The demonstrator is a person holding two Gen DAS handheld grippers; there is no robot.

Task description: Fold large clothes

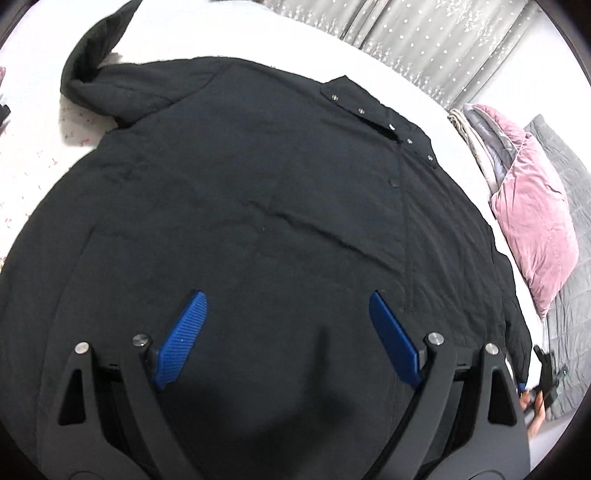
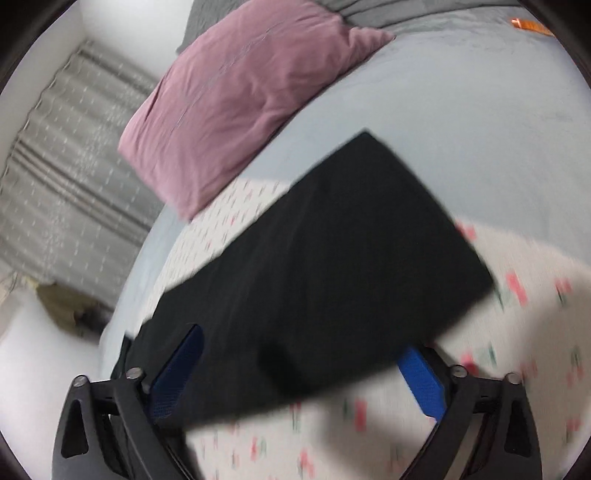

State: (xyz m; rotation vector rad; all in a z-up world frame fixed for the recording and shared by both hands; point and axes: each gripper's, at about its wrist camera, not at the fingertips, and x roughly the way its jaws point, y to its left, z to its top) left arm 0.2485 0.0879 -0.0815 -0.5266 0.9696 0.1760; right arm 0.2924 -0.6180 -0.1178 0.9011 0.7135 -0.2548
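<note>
A large black jacket [image 1: 258,206] lies spread flat on the bed, its snap-button placket [image 1: 384,122] at the far right and one sleeve [image 1: 99,44] reaching up at the far left. My left gripper [image 1: 288,306] hovers open over the jacket's near part, blue pads [image 1: 184,332] wide apart. In the right wrist view a black sleeve [image 2: 332,251] stretches across the patterned sheet [image 2: 517,332]. My right gripper [image 2: 303,354] is open above the sleeve's near part, and the sleeve hides the tip of its right pad. The other gripper [image 1: 546,373] shows at the left view's right edge.
A pink pillow [image 1: 535,221] [image 2: 236,110] lies beside the jacket on a grey quilt [image 1: 569,295]. Grey star-patterned curtains [image 1: 443,44] [image 2: 62,166] hang behind the bed. An orange object [image 2: 528,25] sits at the far right.
</note>
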